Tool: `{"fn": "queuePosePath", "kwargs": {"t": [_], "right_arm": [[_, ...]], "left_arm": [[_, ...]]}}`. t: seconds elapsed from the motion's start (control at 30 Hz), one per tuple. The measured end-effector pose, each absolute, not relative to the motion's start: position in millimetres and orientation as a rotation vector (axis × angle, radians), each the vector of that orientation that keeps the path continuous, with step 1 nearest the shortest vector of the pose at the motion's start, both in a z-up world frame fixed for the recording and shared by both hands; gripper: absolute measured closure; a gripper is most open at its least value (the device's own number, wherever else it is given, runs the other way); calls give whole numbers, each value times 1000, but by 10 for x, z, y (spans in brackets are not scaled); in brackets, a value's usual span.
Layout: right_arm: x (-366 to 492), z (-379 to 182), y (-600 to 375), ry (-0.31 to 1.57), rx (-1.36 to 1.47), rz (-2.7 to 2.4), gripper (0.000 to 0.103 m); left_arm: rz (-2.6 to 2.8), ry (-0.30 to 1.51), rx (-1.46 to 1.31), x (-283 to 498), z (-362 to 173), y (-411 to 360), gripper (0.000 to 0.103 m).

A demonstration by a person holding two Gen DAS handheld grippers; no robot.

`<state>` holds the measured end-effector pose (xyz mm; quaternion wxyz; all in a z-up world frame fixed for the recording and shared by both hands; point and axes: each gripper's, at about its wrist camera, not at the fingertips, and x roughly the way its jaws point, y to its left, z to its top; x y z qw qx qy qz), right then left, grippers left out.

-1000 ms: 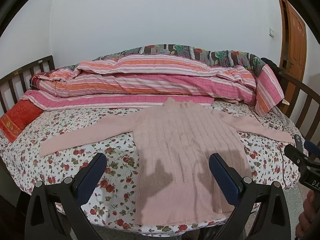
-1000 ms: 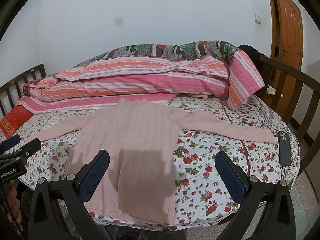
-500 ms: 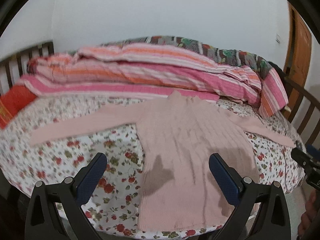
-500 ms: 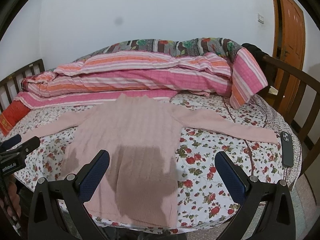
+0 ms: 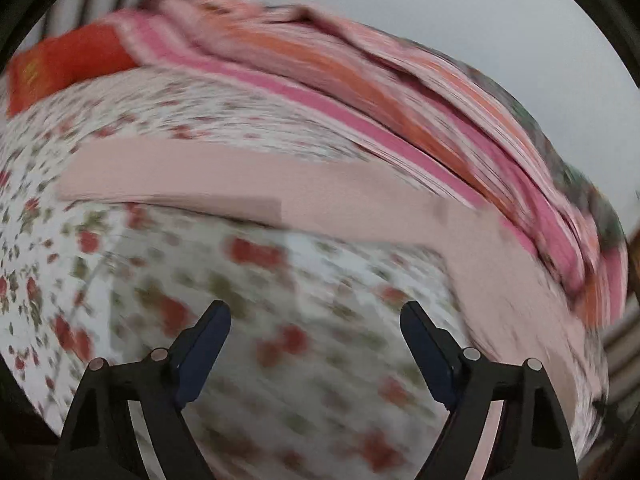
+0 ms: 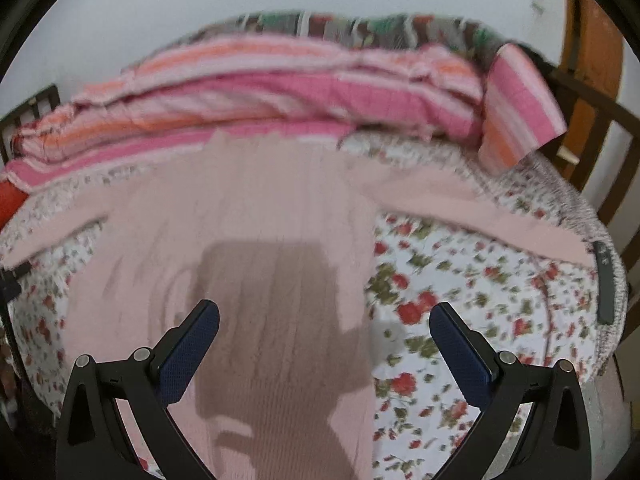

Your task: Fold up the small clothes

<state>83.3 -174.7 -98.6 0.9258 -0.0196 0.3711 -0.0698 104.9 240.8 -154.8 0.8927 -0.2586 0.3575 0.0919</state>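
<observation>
A pale pink knit sweater (image 6: 248, 216) lies flat on the floral bed sheet with both sleeves spread out. In the left wrist view, which is blurred, its left sleeve (image 5: 192, 184) stretches across the sheet ahead of my left gripper (image 5: 315, 318), which is open and empty above the sheet. My right gripper (image 6: 324, 316) is open and empty above the sweater's body and lower right edge. The right sleeve (image 6: 492, 216) reaches toward the bed's right side.
A pile of pink and orange striped quilts (image 6: 280, 88) lies along the back of the bed. A red cushion (image 5: 64, 64) sits at the far left. A dark phone (image 6: 604, 284) lies at the right bed edge. Wooden bed rails (image 6: 592, 128) and a door (image 6: 592, 32) stand at the right.
My left gripper has swung left and down toward the left sleeve, and its view is now blurred and tilted. My right gripper has moved closer over the sweater's body. Both stay open.
</observation>
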Motion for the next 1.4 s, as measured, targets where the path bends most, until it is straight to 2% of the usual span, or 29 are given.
{"fn": "queuePosePath", "kwargs": {"t": [0.3,0.4,0.47,0.5,0.53,0.67,0.87,1.13,1.4], "right_arm": [[1114,-1209,-1761,772,-24,-42,0],[1197,-1223,-1824,775,11,-17,2],[1219,-1217,-1876,753,34,-4,5],[1219,-1218,-1904,747,39,-5,8],[1223,-1218,-1937,741,43,-7,11],[1244,-1216,-2105,714,70,-12,15],[1281,-1218,-2437,658,66,-104,17],[1136,-1403,-2943,725,103,-149,18],[797,-1359,-3342,698,163,-206,18]], "left_arm": [[313,603,-789,1141,-1755,3371,19],[398,587,-780,1251,-1750,3512,25],[464,581,-720,1337,-1700,3540,41],[473,570,-687,1366,-1675,3557,74],[471,567,-661,1394,-1648,3564,96],[444,508,-630,1422,-1403,3439,96],[296,491,-475,1763,-867,2655,96],[-36,498,-332,2458,-406,944,96],[-288,606,-218,2860,-659,-998,96]]}}
